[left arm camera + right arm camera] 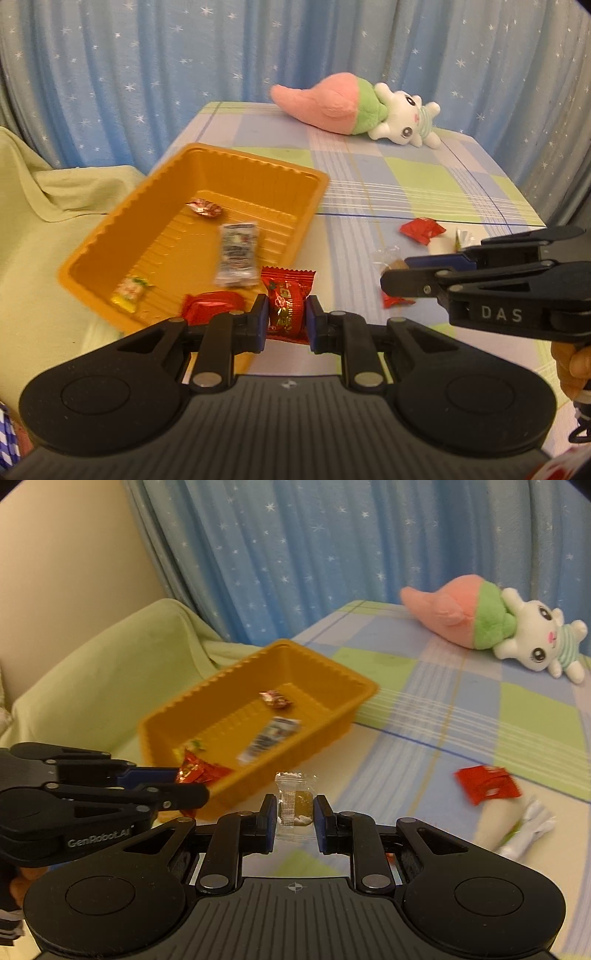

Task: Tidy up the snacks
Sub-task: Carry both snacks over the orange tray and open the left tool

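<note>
Orange tray sits at the left on the checked bench; inside lie a red-silver candy, a grey packet, a yellow sweet and a red foil candy. Left gripper clenched on a red wrapped candy by the tray's near corner. Right gripper grasps a clear-wrapped snack over the bench. Farther right: red packet, white wrapper. Plush toy at far edge.
</note>
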`<state>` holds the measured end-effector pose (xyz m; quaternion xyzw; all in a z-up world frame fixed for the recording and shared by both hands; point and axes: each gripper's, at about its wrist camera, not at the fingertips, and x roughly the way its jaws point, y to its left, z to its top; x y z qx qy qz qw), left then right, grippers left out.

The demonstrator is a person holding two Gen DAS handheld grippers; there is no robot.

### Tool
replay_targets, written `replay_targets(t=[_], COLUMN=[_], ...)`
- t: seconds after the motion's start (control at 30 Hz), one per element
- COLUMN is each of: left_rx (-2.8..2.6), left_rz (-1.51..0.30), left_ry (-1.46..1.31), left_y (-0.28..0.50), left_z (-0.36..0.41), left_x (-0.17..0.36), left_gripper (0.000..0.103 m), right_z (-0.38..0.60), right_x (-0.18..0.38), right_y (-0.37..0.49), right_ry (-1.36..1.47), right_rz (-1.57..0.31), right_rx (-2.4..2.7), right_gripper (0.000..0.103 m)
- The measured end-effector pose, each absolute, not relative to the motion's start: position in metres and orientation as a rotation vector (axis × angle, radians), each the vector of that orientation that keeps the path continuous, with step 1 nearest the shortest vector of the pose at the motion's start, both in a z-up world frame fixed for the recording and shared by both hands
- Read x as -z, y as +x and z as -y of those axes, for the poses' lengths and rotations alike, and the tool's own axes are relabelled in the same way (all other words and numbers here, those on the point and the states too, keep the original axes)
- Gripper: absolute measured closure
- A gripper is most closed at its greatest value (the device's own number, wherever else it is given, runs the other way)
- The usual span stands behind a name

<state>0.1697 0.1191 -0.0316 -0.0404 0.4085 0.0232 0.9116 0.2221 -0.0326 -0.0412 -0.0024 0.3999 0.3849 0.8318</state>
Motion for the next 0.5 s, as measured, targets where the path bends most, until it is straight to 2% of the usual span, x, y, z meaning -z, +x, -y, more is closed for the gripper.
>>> replay_targets(t=[0.5], left_rx=[-0.082], left_rz=[-0.832], left_ry=[-0.055], left_y=[0.162], left_z=[-0.212], left_x=[0.023], left_gripper=[0.084], right_z=[-0.067], right_x=[0.034], right_y=[0.202], right_ry=[0.044], right_rz=[-0.863], right_rx=[-0.861], right_gripper=[0.081])
